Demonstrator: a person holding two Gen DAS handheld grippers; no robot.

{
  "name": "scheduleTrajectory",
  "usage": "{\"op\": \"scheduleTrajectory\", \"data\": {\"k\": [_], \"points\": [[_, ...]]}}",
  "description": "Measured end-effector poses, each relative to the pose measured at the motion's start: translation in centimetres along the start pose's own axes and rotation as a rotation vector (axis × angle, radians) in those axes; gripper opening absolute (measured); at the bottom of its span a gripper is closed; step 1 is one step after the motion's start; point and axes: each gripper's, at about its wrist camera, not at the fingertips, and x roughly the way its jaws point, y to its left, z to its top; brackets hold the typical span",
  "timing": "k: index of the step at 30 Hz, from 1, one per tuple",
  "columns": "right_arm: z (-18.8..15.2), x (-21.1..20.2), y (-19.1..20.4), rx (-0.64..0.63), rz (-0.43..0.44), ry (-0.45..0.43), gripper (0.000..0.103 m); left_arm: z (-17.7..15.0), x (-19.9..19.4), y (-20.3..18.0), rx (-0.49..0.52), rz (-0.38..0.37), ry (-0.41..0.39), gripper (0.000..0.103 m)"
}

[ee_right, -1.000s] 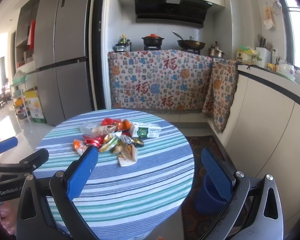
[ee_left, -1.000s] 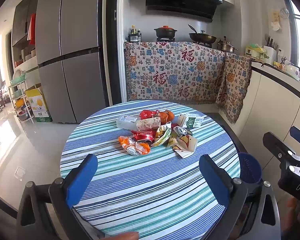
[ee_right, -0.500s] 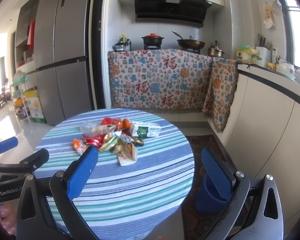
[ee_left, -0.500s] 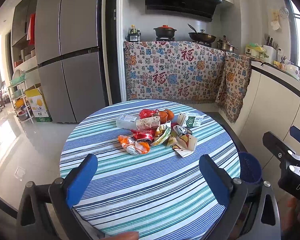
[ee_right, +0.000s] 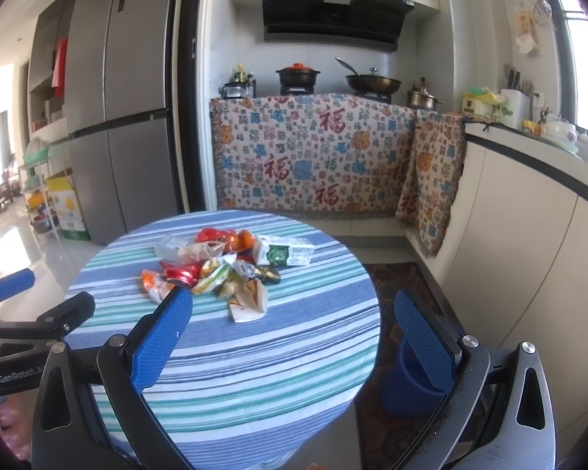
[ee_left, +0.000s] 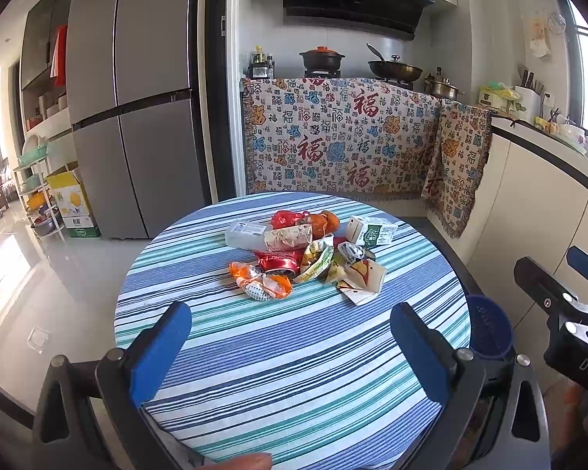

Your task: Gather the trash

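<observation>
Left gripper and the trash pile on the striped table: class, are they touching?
Apart. In the left wrist view the left gripper hangs open, with bare striped tablecloth showing between its fingers and the trash pile.

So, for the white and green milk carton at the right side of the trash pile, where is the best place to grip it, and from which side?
Grip the milk carton across its two long flat faces, near the middle. It lies on its side at the pile's right edge, with bare striped tablecloth beside it. Probably come from above with the right hand-held gripper, which is open and nearest.
</observation>
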Motion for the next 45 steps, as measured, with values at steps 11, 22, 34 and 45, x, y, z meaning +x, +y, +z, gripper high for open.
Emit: {"op": "scheduleTrajectory", "data": {"k": [11,22,34,45], "points": [[0.0,0.4,-0.1,0.002,0.001,0.009,0.103,0.0,0.2,0.1,0.005,-0.002,0.014,0.103],[-0.1,1.5,-0.2,0.001,0.0,0.028,0.103,0.1,0.8,0.2,0.008,-0.003,0.028,0.103],[-0.6,3.3,-0.5,0.01,0.015,0.067,0.103,0.2,2.6,0.5,-0.005,-0.029,0.063,0.103],[-1.4,6.3,-1.3,0.028,0.036,0.099,0.103,-1.1,6.7,1.4,-0.02,-0.039,0.118,0.103]]}}
